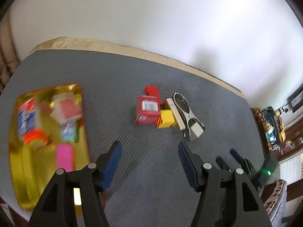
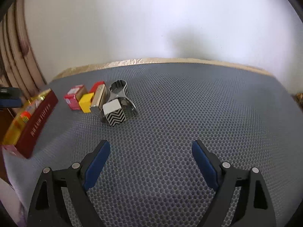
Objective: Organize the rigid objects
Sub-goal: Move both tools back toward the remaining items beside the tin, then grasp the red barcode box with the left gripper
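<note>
My left gripper (image 1: 149, 157) and right gripper (image 2: 151, 157): jaws open, empty, above the mat (image 2: 180, 113); boxes (image 2: 83, 98) beside the tray (image 1: 28, 160).

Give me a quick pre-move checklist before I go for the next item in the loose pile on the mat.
1. Left gripper empty, jaws apart: ok.
2. Right gripper empty, jaws apart: ok.
3. Loose pile in sight: ok. Red box, yellow box, metal clip and zigzag-patterned box sit clustered on the grey mat.
4. Pile items separated enough for a clean single pick: not ok; they touch one another, and the patterned box rests against the clip.
5. Room left in the gold tray: ok; its near end shows bare bottom, though the view is blurred.
6. Path from the right gripper to the pile free: ok; only mat lies between.
</note>
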Available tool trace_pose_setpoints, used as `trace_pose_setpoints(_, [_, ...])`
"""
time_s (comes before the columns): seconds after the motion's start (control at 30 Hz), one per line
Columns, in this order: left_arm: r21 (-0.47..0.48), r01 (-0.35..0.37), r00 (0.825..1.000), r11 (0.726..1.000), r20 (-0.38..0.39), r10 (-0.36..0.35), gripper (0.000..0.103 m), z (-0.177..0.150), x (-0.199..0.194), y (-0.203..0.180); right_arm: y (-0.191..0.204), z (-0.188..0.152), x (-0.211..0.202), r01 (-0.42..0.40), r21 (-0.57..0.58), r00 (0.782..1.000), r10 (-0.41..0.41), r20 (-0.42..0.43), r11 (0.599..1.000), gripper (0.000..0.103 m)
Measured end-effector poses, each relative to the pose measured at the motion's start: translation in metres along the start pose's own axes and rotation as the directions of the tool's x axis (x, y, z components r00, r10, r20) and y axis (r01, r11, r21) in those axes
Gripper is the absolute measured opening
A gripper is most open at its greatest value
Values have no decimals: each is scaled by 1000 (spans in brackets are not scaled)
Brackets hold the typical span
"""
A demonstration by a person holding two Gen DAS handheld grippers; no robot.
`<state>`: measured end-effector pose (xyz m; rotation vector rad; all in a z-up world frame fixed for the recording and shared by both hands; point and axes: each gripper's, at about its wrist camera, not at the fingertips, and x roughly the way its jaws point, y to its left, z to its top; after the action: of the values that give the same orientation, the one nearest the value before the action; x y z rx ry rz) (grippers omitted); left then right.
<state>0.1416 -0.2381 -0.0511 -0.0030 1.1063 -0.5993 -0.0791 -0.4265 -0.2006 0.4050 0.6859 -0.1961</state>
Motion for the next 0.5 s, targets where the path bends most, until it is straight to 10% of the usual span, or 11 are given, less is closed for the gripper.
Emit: trace_pose_setpoints(0.5, [2, -74, 989, 997, -128, 73, 63, 63, 99, -4, -1, -4, 2, -132, 7, 991, 132, -28, 991, 87])
